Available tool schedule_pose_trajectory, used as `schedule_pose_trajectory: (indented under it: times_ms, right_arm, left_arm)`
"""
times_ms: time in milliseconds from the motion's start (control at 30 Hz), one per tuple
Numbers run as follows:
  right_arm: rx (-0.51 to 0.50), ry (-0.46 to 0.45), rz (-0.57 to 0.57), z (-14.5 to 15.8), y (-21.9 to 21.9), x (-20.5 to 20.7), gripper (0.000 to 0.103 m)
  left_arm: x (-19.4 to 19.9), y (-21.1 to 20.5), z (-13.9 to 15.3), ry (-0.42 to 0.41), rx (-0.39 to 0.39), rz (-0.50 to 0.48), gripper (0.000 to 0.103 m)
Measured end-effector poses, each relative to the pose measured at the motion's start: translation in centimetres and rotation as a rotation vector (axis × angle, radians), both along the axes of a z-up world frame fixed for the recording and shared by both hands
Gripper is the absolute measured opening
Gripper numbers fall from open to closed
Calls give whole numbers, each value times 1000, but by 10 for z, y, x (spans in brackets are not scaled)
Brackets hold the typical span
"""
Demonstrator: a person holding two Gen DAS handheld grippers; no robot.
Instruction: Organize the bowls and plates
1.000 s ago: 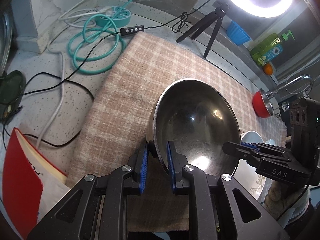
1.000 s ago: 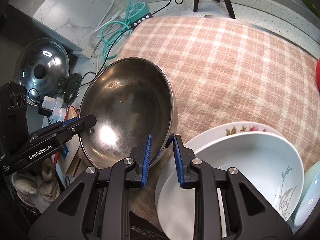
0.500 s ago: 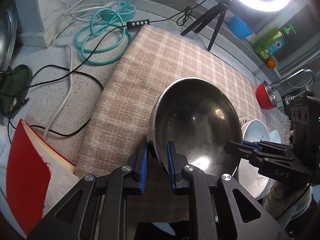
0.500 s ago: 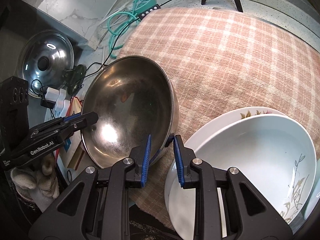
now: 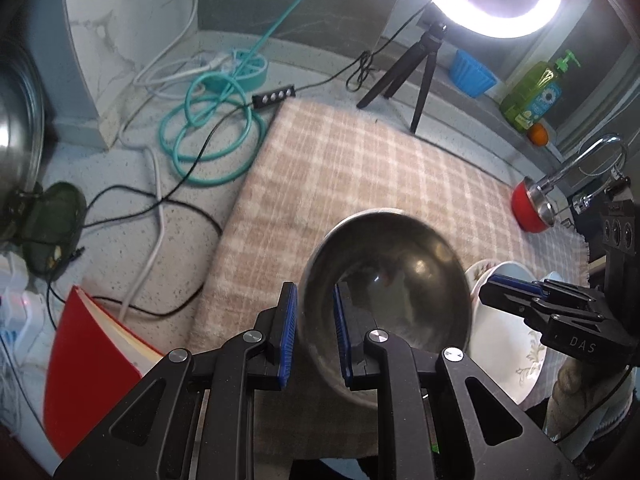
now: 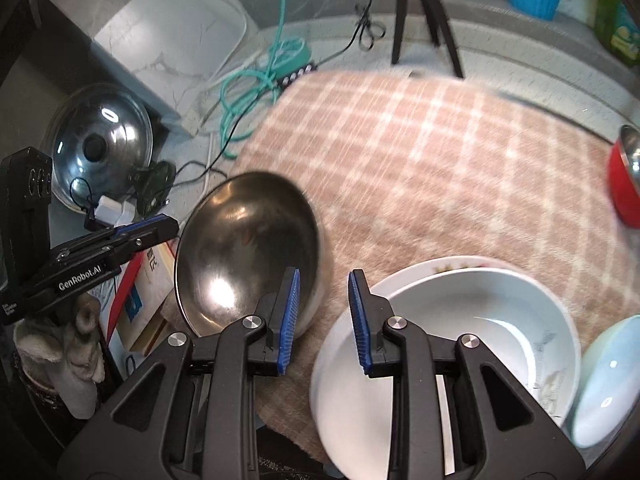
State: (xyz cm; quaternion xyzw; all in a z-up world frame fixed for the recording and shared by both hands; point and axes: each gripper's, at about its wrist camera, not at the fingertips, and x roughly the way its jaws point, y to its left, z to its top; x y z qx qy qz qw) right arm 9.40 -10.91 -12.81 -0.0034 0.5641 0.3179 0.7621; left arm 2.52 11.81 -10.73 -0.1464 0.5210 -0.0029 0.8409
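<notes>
A large steel bowl (image 5: 390,280) rests on the pink plaid cloth (image 5: 360,168); it also shows in the right wrist view (image 6: 244,256). My left gripper (image 5: 316,332) is open, its jaws straddling the bowl's near rim without pinching it. My right gripper (image 6: 322,312) is open and empty, just right of the bowl's rim. A white ceramic bowl (image 6: 460,344) sits on a floral plate (image 6: 448,264) to the right, with a pale blue bowl (image 6: 608,380) beside it. A red bowl (image 6: 624,184) lies at the cloth's far right.
A ring light on a tripod (image 5: 420,64) stands behind the cloth. Teal hose (image 5: 208,128) and cables lie at left, near a red book (image 5: 92,364) and a steel pot lid (image 6: 100,152). A faucet (image 5: 580,168), soap bottle (image 5: 532,92) and blue cup (image 5: 472,72) are at right.
Both grippers have opened and let go of the steel bowl's rim. The bowl has come down onto the cloth, and both grippers have pulled back a little.
</notes>
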Motion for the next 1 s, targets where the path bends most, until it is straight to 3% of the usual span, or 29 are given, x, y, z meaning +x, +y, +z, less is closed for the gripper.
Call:
schedule_pose_trajectory:
  times_ms: [200, 267, 333, 600, 800, 833, 900, 1000]
  right_arm:
    - [13, -37, -56, 20, -40, 4, 27]
    - [23, -40, -78, 24, -55, 6, 41]
    - [27, -56, -98, 30, -72, 8, 45]
    - [22, -78, -236, 31, -149, 16, 45]
    - [17, -62, -314, 21, -201, 30, 45]
    - [18, -64, -326, 20, -207, 33, 46]
    - [19, -63, -358, 18, -223, 39, 47]
    - [15, -65, -397, 16, -244, 53, 50]
  left_arm:
    - [14, -29, 10, -40, -2, -56, 18]
    - [18, -42, 13, -48, -18, -81, 18]
    - [22, -56, 16, -53, -30, -110, 18]
    - [44, -114, 13, -33, -119, -213, 21]
    - [61, -162, 11, -32, -135, -273, 21]
    - [64, -170, 11, -34, -137, -286, 22]
    - [72, -185, 11, -37, -144, -306, 36]
    - [87, -206, 6, -26, -155, -330, 38]
